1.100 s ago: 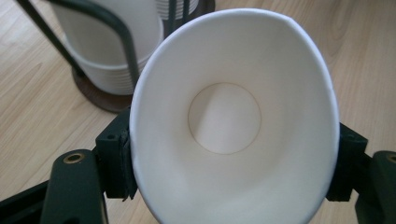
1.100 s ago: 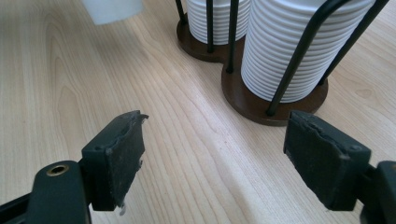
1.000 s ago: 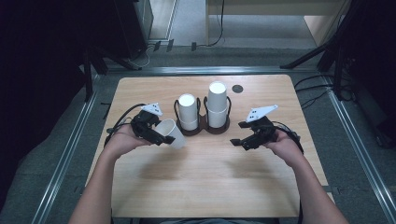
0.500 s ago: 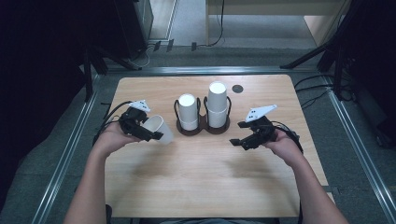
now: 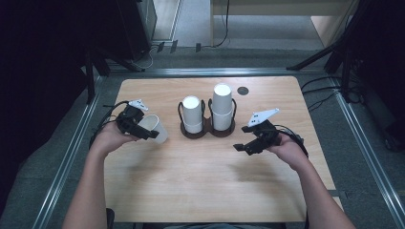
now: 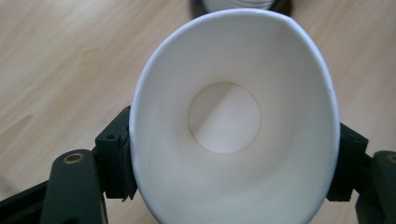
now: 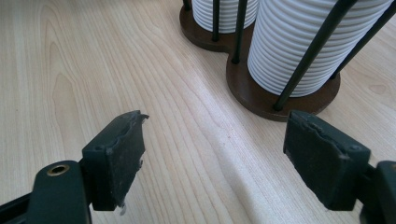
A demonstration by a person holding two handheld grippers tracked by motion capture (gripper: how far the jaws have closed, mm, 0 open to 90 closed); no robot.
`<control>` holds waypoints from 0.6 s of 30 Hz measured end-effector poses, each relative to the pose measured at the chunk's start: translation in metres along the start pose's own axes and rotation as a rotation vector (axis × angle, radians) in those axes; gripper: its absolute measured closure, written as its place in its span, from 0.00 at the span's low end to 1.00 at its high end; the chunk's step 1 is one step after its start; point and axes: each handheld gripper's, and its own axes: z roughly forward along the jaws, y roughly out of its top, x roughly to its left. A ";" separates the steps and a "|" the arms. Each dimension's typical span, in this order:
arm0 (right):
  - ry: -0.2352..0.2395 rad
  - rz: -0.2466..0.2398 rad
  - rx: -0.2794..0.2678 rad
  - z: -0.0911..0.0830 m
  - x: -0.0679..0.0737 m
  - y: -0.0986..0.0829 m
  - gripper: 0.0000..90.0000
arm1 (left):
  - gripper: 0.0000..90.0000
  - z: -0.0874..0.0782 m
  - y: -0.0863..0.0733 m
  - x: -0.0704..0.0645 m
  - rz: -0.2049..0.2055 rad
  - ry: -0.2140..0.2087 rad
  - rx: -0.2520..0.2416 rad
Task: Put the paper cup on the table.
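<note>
I have the left gripper pinching a paper cup at the left of the high view, clear of the rack. The jaws squeeze its rim into an oval, so the grip looks firm enough to carry. The right gripper waits with jaws spread wide and empty, lower right of the stacked cups, probably ready to steady something.

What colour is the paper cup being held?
White paper cup, inside too; clearest in the left gripper view.
</note>
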 end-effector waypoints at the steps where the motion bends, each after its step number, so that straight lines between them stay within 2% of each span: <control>1: 0.002 0.002 0.002 0.000 0.000 0.000 0.23 | 0.27 0.000 0.000 0.005 -0.017 0.001 0.004; 7: 0.006 0.002 0.015 0.003 0.002 -0.002 0.23 | 0.26 0.002 -0.002 0.017 -0.053 0.042 0.034; 8: 0.002 -0.001 0.014 0.003 0.003 -0.002 0.23 | 0.26 0.002 -0.003 0.019 -0.056 0.054 0.042; 9: 0.003 0.004 0.012 0.003 0.004 -0.002 0.23 | 0.26 0.001 -0.004 0.025 -0.075 0.084 0.056; 10: 0.004 0.004 0.010 0.002 0.004 -0.002 0.23 | 0.26 0.001 -0.004 0.025 -0.075 0.084 0.056; 11: 0.004 0.003 0.009 0.001 0.004 -0.003 0.23 | 0.26 0.002 -0.005 0.029 -0.096 0.096 0.068; 18: -0.002 0.007 0.015 0.001 0.004 -0.006 0.23 | 0.25 0.008 -0.004 0.037 -0.122 0.121 0.101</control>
